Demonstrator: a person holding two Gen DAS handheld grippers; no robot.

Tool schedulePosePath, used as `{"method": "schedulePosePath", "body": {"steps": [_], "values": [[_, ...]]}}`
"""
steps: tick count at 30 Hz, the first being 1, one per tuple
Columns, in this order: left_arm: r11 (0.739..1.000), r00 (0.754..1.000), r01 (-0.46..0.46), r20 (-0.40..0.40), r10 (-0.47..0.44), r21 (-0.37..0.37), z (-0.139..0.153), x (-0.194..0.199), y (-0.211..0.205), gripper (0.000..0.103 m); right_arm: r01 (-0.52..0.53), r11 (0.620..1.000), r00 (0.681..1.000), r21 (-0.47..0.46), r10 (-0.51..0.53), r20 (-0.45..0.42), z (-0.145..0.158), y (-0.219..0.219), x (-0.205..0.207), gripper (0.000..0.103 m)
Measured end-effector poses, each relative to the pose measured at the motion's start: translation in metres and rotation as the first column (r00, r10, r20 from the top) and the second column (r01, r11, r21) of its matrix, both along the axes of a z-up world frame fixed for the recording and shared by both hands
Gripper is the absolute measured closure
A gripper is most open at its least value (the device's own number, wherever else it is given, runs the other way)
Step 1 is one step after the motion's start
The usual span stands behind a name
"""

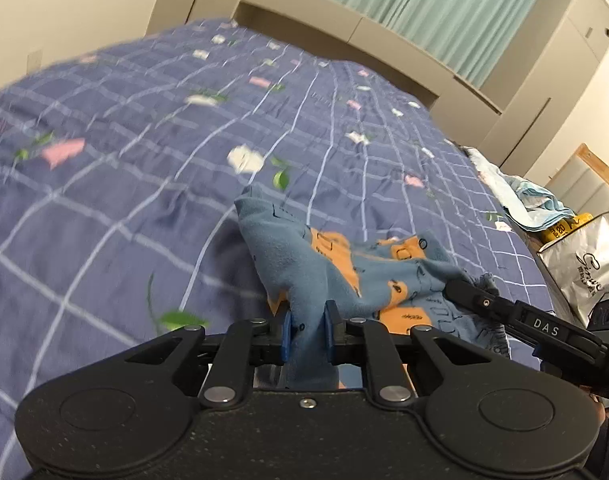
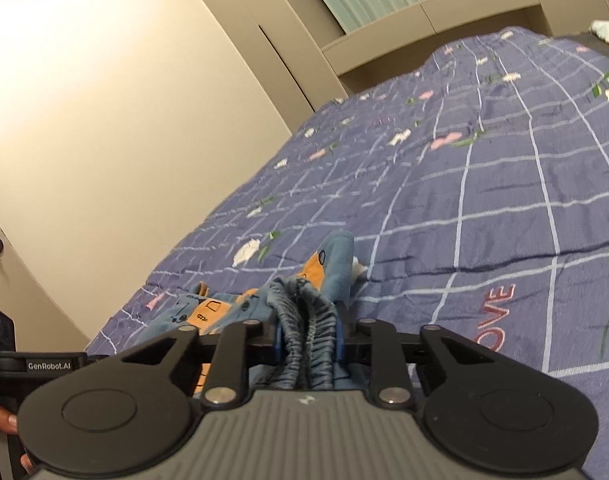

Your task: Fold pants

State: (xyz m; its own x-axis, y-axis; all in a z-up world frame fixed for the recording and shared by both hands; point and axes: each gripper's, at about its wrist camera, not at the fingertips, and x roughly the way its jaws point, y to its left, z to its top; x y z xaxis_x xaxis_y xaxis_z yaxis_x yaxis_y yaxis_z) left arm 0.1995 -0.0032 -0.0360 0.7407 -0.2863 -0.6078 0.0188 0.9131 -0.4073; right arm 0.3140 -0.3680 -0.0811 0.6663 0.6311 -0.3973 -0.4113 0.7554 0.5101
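Observation:
Small blue pants (image 1: 344, 268) with orange patches lie bunched on the bed near its front edge. My left gripper (image 1: 309, 334) is shut on a fold of the blue cloth, which runs back between its blue pads. In the left wrist view the other gripper's black finger (image 1: 480, 302) reaches into the pants from the right. In the right wrist view my right gripper (image 2: 307, 340) is shut on the gathered elastic waistband (image 2: 304, 320) of the pants (image 2: 320, 264), which bulges up between its fingers. The rest of the pants trails away to the left and ahead.
The purple checked bedspread (image 1: 144, 160) with small flowers covers the whole bed (image 2: 504, 200). A silver bag (image 1: 584, 264) and a heap of light blue cloth (image 1: 524, 196) sit at the bed's right side. Beige cupboards and a green curtain (image 1: 444, 4) stand behind.

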Motion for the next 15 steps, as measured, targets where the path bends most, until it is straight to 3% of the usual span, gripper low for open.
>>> {"method": "schedulePosePath", "body": {"steps": [8, 12, 15], "values": [[0.994, 0.99, 0.081, 0.113, -0.088, 0.066, 0.03, 0.03, -0.021, 0.087, 0.104, 0.993, 0.988, 0.047, -0.109, 0.106, 0.009, -0.014, -0.014, 0.082], [0.985, 0.967, 0.15, 0.194, -0.164, 0.085, 0.042, 0.061, -0.043, 0.087, 0.219, 0.97, 0.958, 0.106, -0.234, 0.165, 0.013, -0.032, -0.022, 0.082], [0.974, 0.952, 0.207, 0.209, -0.223, 0.097, 0.04, 0.084, -0.064, 0.087, 0.312, 0.94, 0.925, 0.138, -0.333, 0.182, 0.013, -0.046, -0.026, 0.082]]}}
